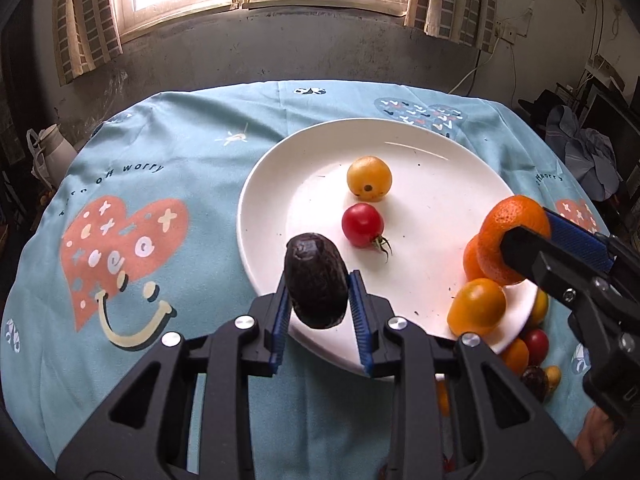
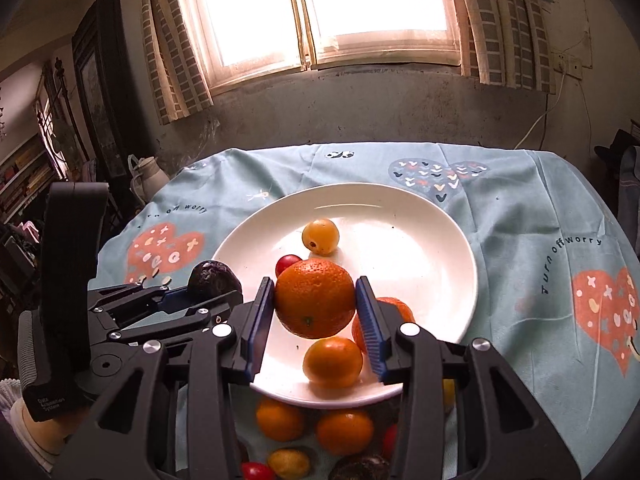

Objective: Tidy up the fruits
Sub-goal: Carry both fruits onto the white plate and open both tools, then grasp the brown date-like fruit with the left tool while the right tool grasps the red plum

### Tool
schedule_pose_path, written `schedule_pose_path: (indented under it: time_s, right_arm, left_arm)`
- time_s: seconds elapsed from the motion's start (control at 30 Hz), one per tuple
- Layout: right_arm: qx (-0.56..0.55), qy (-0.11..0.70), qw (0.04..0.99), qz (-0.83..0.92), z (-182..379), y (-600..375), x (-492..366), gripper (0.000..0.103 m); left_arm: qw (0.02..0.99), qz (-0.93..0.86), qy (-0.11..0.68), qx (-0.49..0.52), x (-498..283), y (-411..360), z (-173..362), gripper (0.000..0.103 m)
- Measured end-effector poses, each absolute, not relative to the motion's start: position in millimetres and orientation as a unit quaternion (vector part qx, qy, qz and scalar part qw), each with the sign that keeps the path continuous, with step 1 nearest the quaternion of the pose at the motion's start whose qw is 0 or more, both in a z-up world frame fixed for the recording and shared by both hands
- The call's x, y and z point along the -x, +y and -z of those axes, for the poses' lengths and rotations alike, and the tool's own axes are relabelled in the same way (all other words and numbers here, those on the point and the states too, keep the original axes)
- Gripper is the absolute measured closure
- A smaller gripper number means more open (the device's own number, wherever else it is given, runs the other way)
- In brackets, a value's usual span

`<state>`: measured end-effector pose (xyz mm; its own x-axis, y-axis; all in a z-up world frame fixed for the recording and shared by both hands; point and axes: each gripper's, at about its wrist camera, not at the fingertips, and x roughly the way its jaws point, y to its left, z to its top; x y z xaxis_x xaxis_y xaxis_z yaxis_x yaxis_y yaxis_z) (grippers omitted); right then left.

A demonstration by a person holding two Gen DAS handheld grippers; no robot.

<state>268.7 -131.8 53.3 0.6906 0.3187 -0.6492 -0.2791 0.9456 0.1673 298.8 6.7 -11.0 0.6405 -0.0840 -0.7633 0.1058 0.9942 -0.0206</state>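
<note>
At the lower right of the left wrist view, small loose fruits lie half hidden behind the white plate's rim and the black gripper frame, while the lower edge of the right wrist view cuts off a dark wrinkled fruit.

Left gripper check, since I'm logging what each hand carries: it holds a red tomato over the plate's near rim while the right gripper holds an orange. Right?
Not quite. The left gripper is shut on a dark avocado, as the left wrist view shows; the red tomato lies on the plate. The right gripper does hold an orange.
</note>
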Motion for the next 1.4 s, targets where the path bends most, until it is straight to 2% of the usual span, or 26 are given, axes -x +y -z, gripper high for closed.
schedule_pose_path:
  time_s: [0.03,0.07,0.13,0.37,0.47,0.53,0.57,0.8,1.23,1.4]
  right_arm:
    - [-0.022,0.363,0.918,-0.162,-48.9,-128.3,-272.6,0.060]
    - [-0.017,0.364,0.917,-0.163,-45.9,-125.3,-274.4,0.060]
    - [-0.017,0.359,0.918,-0.166,-45.5,-125.2,-272.8,0.060]
    - [-0.049,0.324,0.930,-0.168,-88.9,-148.3,-233.3,0.060]
    - [-0.073,0.312,0.931,-0.173,-105.3,-163.4,-201.8,0.059]
    - [-0.085,0.307,0.932,-0.171,-109.1,-174.5,-177.0,0.041]
    - [-0.093,0.300,0.934,-0.168,-109.0,-181.1,-163.2,0.039]
    - [-0.140,0.267,0.939,-0.166,-70.1,-223.8,-91.8,0.039]
    - [-0.143,0.286,0.935,-0.152,-55.3,-228.3,-97.2,0.039]
    - [-0.145,0.290,0.934,-0.149,-53.3,-229.5,-98.4,0.039]
  left_arm:
    - [0.907,0.051,0.418,-0.024,-299.8,4.4,12.7,0.056]
    - [0.909,0.048,0.413,-0.034,-299.5,2.5,13.0,0.048]
    - [0.913,0.041,0.404,-0.043,-296.9,0.7,9.8,0.043]
    - [0.921,0.036,0.388,-0.026,-264.0,15.1,-17.8,0.043]
    - [0.924,0.037,0.380,-0.029,-233.2,17.8,-25.2,0.037]
    - [0.924,0.040,0.380,-0.031,-211.0,16.8,-23.5,0.034]
    - [0.923,0.044,0.380,-0.030,-200.6,15.7,-21.2,0.033]
    - [0.917,0.057,0.395,-0.015,-168.8,3.1,16.6,0.032]
    - [0.920,0.079,0.384,-0.015,-169.4,-0.9,31.4,0.032]
    - [0.919,0.083,0.385,-0.014,-172.0,0.7,33.4,0.026]
